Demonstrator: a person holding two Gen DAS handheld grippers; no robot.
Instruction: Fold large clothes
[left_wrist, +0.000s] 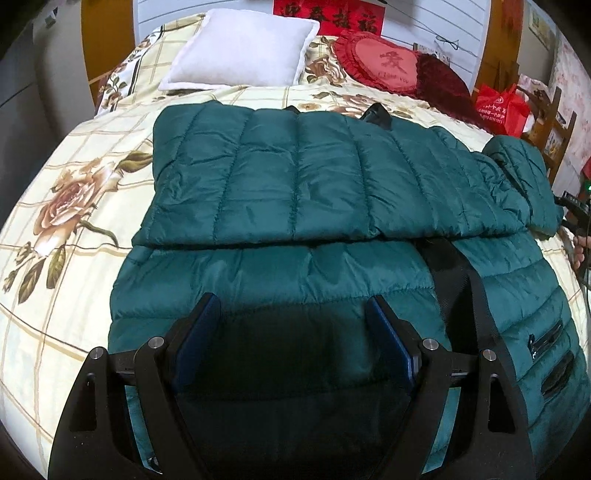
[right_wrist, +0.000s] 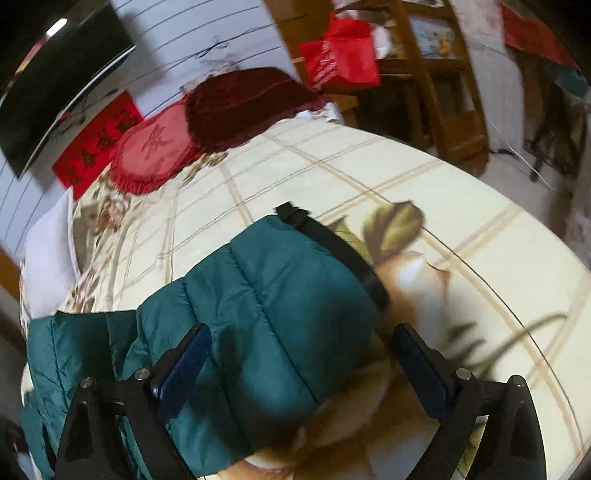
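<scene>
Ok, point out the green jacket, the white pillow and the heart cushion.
green jacket (left_wrist: 295, 184): left wrist view, folded quilted panel.
white pillow (left_wrist: 240, 48): left wrist view, its middle.
heart cushion (left_wrist: 384, 61): left wrist view, pink centre.

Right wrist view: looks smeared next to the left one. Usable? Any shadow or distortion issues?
Right wrist: motion blur, worst on the bedspread print; teal jacket still readable. Left wrist: sharp; left gripper shadows the jacket between its fingers. Both: strong fisheye bowing.
</scene>
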